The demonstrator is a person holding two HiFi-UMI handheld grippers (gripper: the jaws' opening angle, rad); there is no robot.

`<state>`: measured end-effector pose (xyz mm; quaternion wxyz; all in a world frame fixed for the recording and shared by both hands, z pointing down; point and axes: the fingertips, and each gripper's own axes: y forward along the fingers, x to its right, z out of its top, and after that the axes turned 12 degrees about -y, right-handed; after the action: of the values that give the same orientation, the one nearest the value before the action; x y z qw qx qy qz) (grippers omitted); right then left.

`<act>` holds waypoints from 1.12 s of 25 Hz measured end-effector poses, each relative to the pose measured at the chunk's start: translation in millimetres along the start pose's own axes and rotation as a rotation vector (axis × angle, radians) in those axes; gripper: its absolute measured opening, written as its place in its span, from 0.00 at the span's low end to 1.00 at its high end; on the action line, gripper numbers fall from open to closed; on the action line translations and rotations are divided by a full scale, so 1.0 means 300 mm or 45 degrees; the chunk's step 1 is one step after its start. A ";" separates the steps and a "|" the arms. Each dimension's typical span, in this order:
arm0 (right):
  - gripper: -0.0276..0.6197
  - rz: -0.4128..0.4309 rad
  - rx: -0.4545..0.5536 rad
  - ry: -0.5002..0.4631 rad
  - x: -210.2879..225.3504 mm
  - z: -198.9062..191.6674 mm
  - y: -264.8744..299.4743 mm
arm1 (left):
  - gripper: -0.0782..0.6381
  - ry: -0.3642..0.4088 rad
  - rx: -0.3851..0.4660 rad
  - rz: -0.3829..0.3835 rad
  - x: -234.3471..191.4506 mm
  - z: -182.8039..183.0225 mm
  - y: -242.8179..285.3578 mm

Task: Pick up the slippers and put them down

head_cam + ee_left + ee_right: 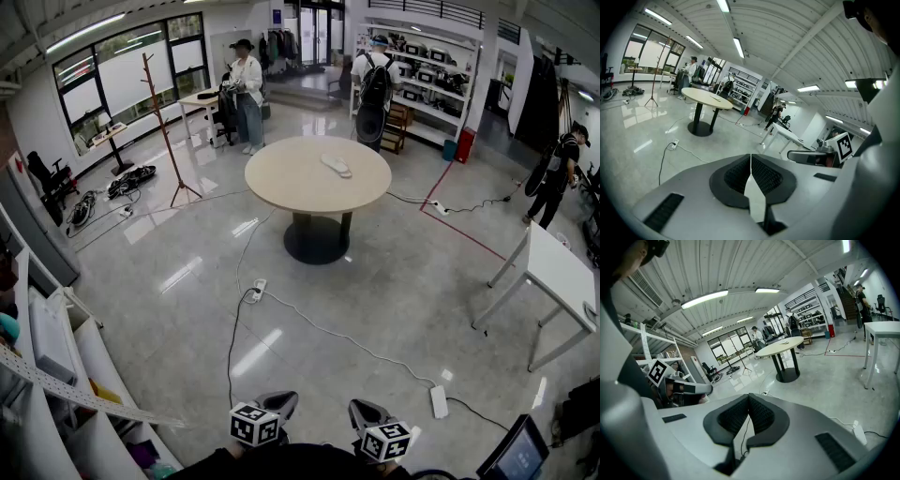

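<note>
Workshop-style lab hall. Ahead of your left gripper (277, 404), power cables (323, 330) cross a glossy floor (187, 281) before a round table (317, 174); far beyond your right gripper (367, 411) stands stocked equipment shelving (427, 70).

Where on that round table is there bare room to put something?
Nearly all of the round table is bare: its left half and near edge. One slipper lies right of centre, toward the far rim. A white cable crosses the floor before it.

Bright ceiling strip lights (738, 47), glare on glossy floor (187, 272); fisheye edges dark, curved
</note>
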<state>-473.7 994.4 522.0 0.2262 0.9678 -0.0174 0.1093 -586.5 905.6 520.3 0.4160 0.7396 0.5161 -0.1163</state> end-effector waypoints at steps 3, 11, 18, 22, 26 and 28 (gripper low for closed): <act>0.05 0.002 -0.004 -0.002 -0.009 -0.010 0.014 | 0.14 0.004 -0.006 -0.008 -0.011 -0.007 0.001; 0.05 -0.012 0.000 -0.014 0.007 0.001 0.022 | 0.14 0.004 0.003 -0.014 -0.021 0.014 0.017; 0.05 -0.027 0.093 0.018 0.033 0.027 0.001 | 0.14 -0.002 -0.005 -0.009 -0.016 0.005 0.034; 0.05 -0.029 0.081 0.030 0.046 0.007 -0.013 | 0.14 -0.007 -0.010 -0.005 -0.005 -0.014 0.041; 0.05 0.007 0.118 0.030 0.062 0.011 -0.039 | 0.14 -0.008 -0.011 -0.003 0.024 -0.031 0.067; 0.05 0.036 0.145 0.003 0.059 0.012 -0.054 | 0.14 -0.005 -0.017 -0.003 0.042 -0.049 0.081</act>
<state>-454.4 1007.8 515.6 0.1692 0.9786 -0.0245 0.1146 -564.0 921.9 534.1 0.4216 0.7361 0.5169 -0.1146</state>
